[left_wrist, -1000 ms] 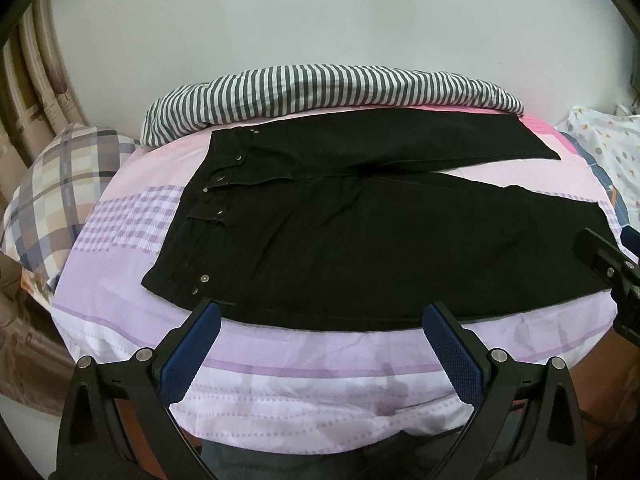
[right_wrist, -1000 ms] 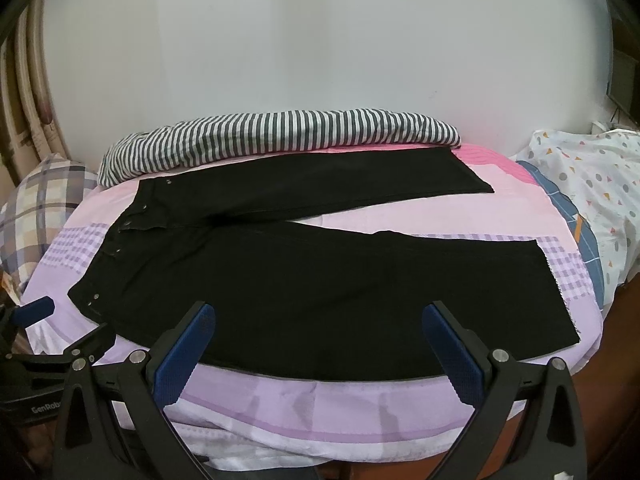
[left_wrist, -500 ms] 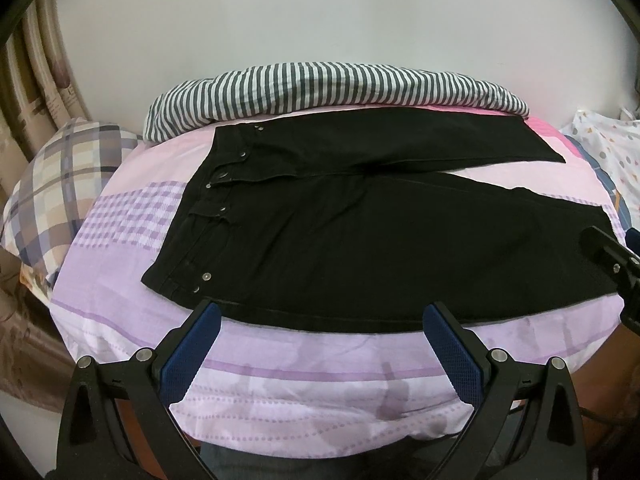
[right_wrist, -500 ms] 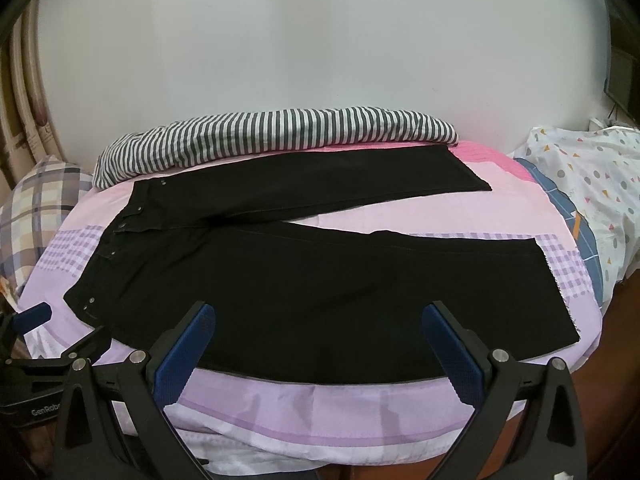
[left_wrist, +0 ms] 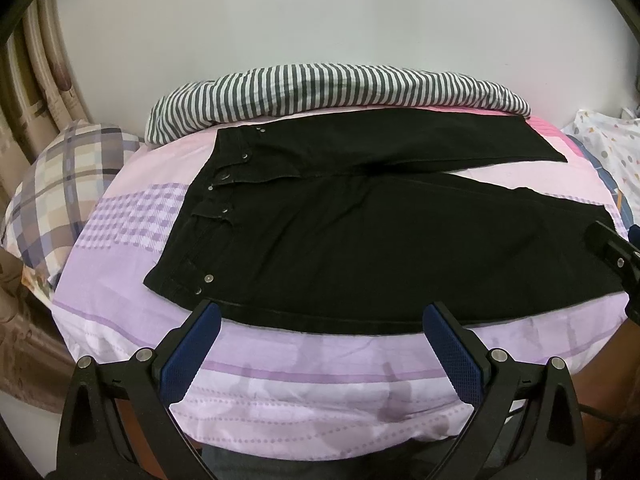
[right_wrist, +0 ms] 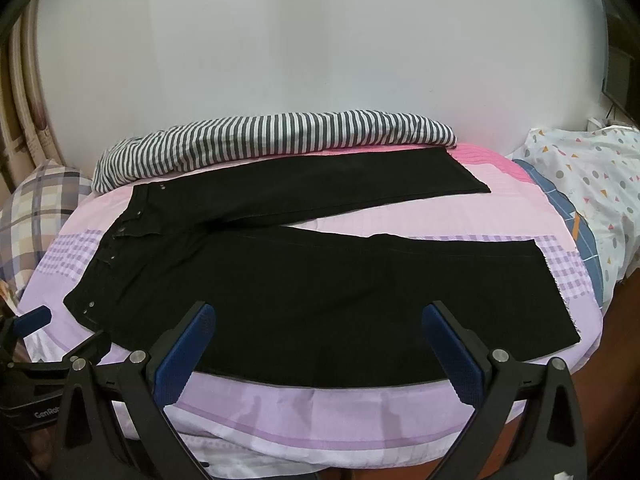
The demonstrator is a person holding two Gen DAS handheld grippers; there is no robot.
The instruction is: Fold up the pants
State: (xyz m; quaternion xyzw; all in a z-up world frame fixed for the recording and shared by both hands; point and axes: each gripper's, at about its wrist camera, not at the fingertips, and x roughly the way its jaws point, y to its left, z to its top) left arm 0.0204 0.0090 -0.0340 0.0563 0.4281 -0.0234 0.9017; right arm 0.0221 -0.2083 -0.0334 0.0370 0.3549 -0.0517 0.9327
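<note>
I'm hovering both grippers at the near edge of the bed (left_wrist: pixel 280 384), nothing gripped. Black pants (left_wrist: pixel 360 240) are lying flat ahead, long axis running left-right, waistband left, legs splayed right. My left gripper (left_wrist: pixel 320 344) is gaping wide, nearer the waistband corner; my right gripper (right_wrist: pixel 316 344) is gaping too, facing the near leg, hem off to its right. No fold yet.
</note>
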